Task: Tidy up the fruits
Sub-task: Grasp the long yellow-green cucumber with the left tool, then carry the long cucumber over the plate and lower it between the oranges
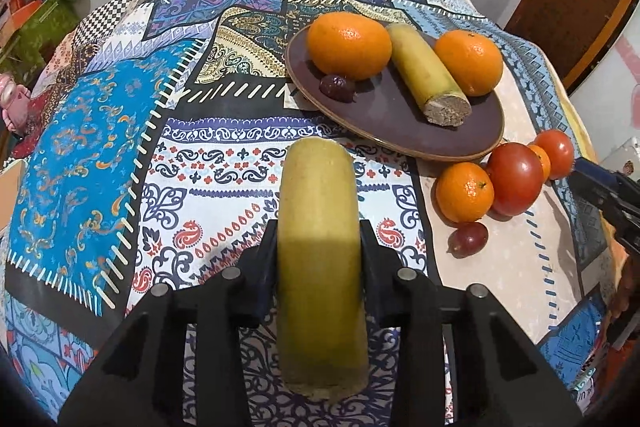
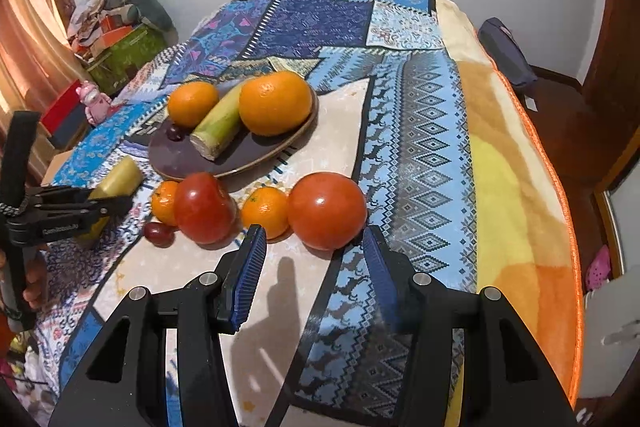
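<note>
At lower centre, the left gripper (image 1: 320,251) is clamped on a yellow-green cane piece (image 1: 320,247). The right gripper (image 2: 314,259) stands parted, empty, just short of a tomato (image 2: 326,211). Farther up, the brown plate (image 1: 384,119) carries two oranges and another cane piece.

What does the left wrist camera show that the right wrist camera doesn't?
Only the left wrist view shows the left gripper head-on, its pads pressed on the yellow-green stalk piece. Only the right wrist view shows the right gripper with open, empty jaws, just short of the tomato. Both show the brown plate carrying two oranges, a second stalk piece and a small dark fruit.
</note>
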`<action>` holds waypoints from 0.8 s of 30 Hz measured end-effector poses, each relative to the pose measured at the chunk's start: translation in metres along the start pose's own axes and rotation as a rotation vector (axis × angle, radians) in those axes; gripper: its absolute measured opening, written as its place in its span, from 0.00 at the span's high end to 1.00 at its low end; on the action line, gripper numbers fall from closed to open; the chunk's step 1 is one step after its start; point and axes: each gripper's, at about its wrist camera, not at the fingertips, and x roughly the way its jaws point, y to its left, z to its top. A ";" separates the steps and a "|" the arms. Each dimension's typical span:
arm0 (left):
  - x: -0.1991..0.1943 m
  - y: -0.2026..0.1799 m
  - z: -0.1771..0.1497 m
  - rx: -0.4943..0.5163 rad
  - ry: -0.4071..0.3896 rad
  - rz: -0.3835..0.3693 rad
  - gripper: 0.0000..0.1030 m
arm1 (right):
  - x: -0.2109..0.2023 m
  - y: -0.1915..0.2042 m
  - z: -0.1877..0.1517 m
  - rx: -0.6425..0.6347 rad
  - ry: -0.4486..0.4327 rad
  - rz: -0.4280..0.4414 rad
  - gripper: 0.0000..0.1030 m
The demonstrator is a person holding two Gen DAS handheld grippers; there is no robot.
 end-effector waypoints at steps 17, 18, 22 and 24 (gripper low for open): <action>-0.038 -0.013 0.024 0.026 -0.107 -0.042 0.65 | 0.017 -0.012 0.007 0.075 0.017 0.054 0.54; -0.039 -0.014 0.027 0.027 -0.113 -0.045 0.65 | 0.017 -0.013 0.007 0.078 0.016 0.056 0.55; -0.044 -0.024 0.044 0.040 -0.146 -0.060 0.66 | 0.016 -0.013 0.007 0.072 0.010 0.060 0.56; -0.044 -0.028 0.051 0.047 -0.155 -0.056 0.66 | 0.016 -0.013 0.007 0.068 0.007 0.060 0.56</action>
